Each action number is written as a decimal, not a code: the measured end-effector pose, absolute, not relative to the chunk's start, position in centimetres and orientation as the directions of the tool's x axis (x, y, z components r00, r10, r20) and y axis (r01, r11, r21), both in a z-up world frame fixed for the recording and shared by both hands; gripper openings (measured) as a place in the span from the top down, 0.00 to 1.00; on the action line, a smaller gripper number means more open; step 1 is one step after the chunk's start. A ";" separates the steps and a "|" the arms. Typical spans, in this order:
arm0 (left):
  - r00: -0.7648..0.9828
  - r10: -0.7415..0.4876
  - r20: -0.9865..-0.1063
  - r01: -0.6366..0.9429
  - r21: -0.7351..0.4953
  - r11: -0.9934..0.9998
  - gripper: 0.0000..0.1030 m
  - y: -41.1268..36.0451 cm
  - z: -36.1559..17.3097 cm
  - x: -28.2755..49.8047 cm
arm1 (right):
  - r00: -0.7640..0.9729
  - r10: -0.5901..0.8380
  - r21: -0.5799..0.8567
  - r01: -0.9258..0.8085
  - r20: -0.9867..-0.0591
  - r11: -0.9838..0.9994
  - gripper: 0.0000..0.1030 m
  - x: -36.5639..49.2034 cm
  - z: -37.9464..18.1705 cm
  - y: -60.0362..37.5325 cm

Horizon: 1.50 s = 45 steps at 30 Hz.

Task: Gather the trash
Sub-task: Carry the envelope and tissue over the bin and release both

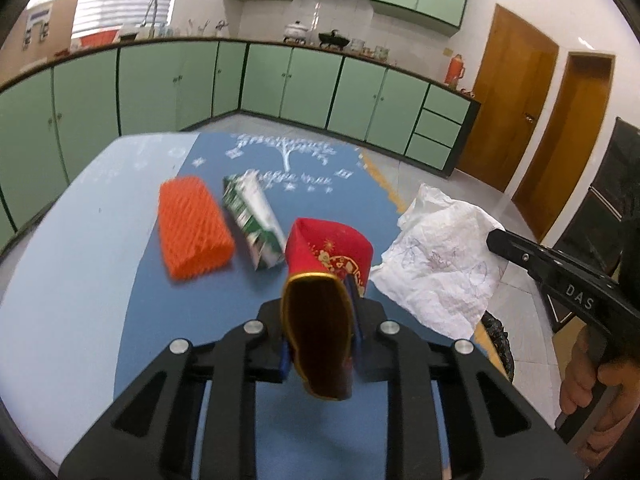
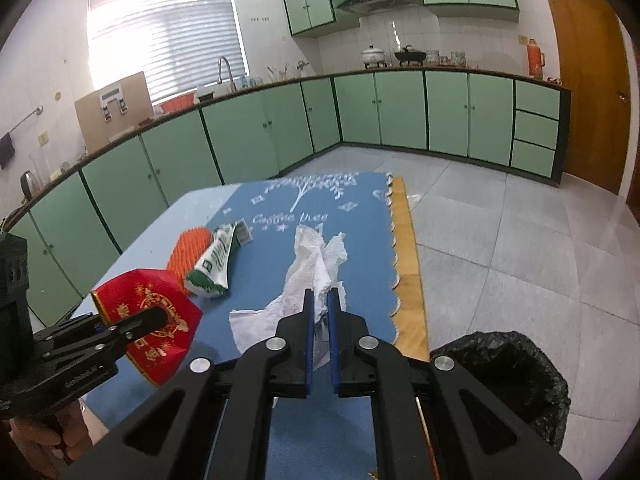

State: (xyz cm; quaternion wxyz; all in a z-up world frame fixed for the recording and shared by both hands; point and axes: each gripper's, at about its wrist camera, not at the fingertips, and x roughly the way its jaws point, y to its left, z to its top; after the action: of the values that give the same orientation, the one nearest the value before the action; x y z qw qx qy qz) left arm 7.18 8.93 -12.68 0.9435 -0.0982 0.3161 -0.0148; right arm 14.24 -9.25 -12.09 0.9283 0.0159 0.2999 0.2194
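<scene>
1. Kitchen setup with green cabinets (image 2: 248,140) all around, and a table (image 1: 80,240) covered partly by a blue mat (image 2: 360,208) with a tree print. Floor is pale tile.

2. Left gripper (image 1: 320,312) is clamped on a red and gold paper wrapper (image 1: 328,248), lifted off the mat. Looks like it's pinched by the gold-edged end so the rest hangs free.

3. Right gripper (image 2: 321,320) has its blue pads (image 2: 308,332) squeezed on a crumpled white tissue (image 2: 316,272), also up in the air. From the left wrist view the tissue hangs out past the table edge.

4. Bin with a black bag (image 2: 516,376) sits on the floor just beside the table's right side, low down. My guess is that's where both pieces are headed, since the tissue is already on that side.

5. Two bits not yet picked up: an orange foam net (image 1: 192,228) and a green and white carton (image 1: 252,220), lying side by side on the mat, almost touching.

6. Roughly halfway through, I'd say.
</scene>
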 end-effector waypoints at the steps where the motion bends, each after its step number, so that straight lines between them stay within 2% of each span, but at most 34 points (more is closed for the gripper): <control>1: 0.805 -0.089 -0.587 -0.025 -0.183 0.983 0.80 8.5 -12.3 7.3 | 0.728 0.418 0.164 -0.396 -0.544 0.904 0.94 14.2 -11.8 -9.5; 18: 0.813 -0.188 -0.551 0.121 -0.155 0.980 0.80 1.3 -10.0 11.7 | 0.789 0.328 0.171 -0.280 -0.520 0.945 0.94 13.8 -10.0 -15.4; 26: 0.777 -0.301 -0.554 0.265 -0.146 0.953 0.80 -5.5 -10.1 14.5 | 0.832 0.196 0.153 -0.135 -0.519 0.979 0.94 13.3 -9.9 -21.7; 35: 0.682 -0.421 -0.598 0.415 -0.158 0.896 0.79 -12.8 -12.3 16.6 | 0.822 0.037 0.134 0.048 -0.568 0.990 0.94 12.3 -12.2 -29.0; 38: 0.642 -0.437 -0.630 0.443 -0.161 0.882 0.77 -14.5 -13.6 17.3 | 0.811 0.005 0.132 0.090 -0.585 0.987 0.94 11.8 -13.1 -30.6; 41: 0.615 -0.442 -0.653 0.458 -0.160 0.874 0.70 -15.5 -14.6 18.1 | 0.801 -0.015 0.133 0.117 -0.598 0.984 0.94 11.4 -13.9 -31.7; 45: 0.605 -0.443 -0.662 0.469 -0.153 0.870 0.55 -16.2 -15.1 18.2 | 0.791 -0.017 0.137 0.128 -0.612 0.982 0.94 11.6 -14.6 -32.3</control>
State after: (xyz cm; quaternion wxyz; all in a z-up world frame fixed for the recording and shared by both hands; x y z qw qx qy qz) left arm 18.19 -16.25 -15.12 0.8955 0.0181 0.3646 -0.2546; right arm 11.60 -32.26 -14.56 0.9424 0.0858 0.3210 -0.0384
